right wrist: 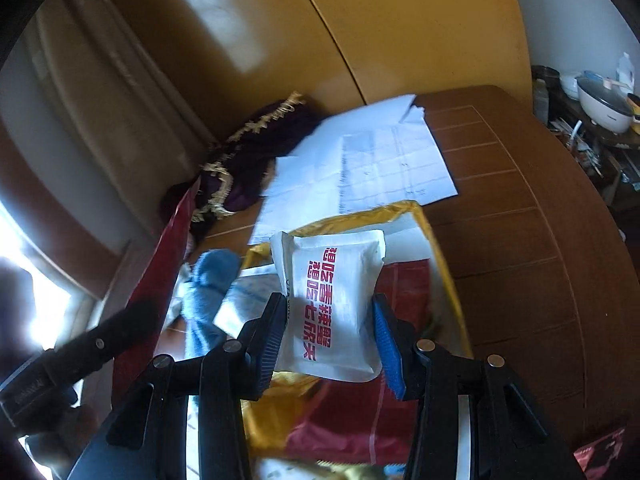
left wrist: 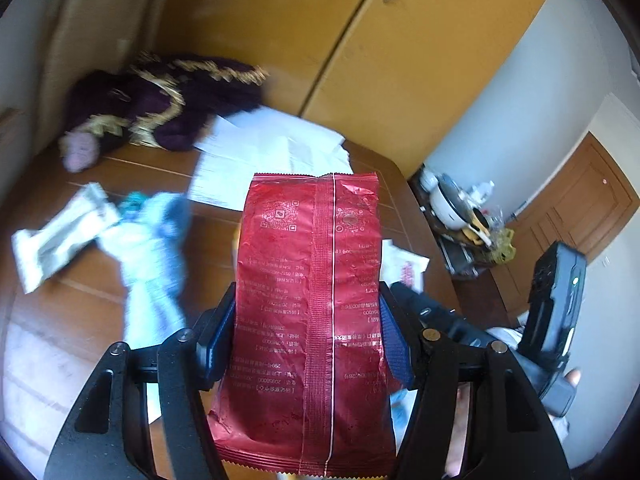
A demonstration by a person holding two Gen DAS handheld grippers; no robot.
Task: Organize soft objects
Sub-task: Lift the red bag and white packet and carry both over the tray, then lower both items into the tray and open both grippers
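Your left gripper (left wrist: 308,332) clamps a red foil packet (left wrist: 310,312) above the table (right wrist: 520,240), hiding much beneath it, while your right gripper (right wrist: 330,336) squeezes a white sachet (right wrist: 334,304) over a partly covered yellow bag (right wrist: 436,240).

Brown wooden table (left wrist: 132,172) with inlaid line pattern. Lying on it: loose white paper sheets (left wrist: 272,148) toward the far edge, dark purple gold-fringed cloth (left wrist: 168,100) beside them, a white wrapped packet (left wrist: 60,236) — touching a pale blue cloth (left wrist: 156,256).
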